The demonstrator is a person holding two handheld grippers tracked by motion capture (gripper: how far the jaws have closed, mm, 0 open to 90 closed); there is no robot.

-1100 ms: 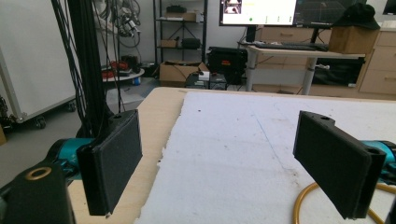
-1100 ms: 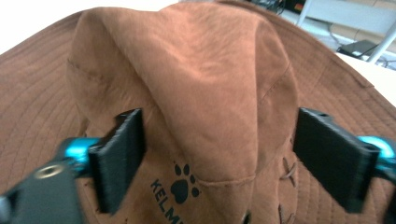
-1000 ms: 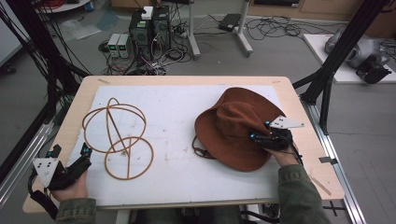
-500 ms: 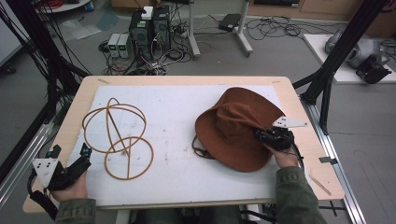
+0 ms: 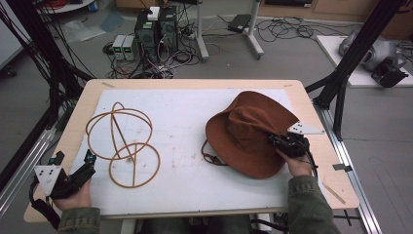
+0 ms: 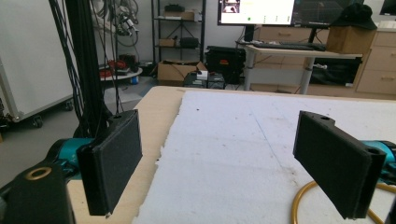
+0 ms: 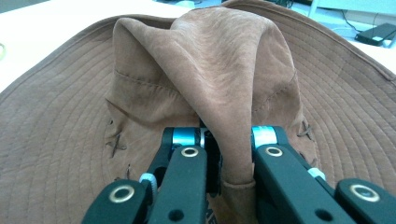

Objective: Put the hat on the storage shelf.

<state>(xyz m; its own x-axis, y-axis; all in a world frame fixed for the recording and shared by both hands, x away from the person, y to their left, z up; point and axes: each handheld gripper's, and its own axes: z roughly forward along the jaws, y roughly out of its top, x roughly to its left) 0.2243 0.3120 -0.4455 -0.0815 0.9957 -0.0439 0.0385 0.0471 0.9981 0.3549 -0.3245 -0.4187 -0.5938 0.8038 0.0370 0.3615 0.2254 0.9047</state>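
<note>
The right gripper (image 7: 229, 154) pinches a fold of the hat (image 5: 248, 131) crown between its 2 fingers (image 7: 187, 177); soft, light suede will sag. The left gripper (image 6: 229, 163) stands wide, empty.

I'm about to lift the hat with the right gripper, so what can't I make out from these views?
- Right gripper pads, right gripper view: buried in the pinched fold of the hat crown.
- Hat's near brim, high view: covered by the right hand.
- Chin cord, high view: runs under the brim.
- Wire frame, left gripper view: cut off by the bottom edge and the left gripper, whose jaws stand open.
</note>
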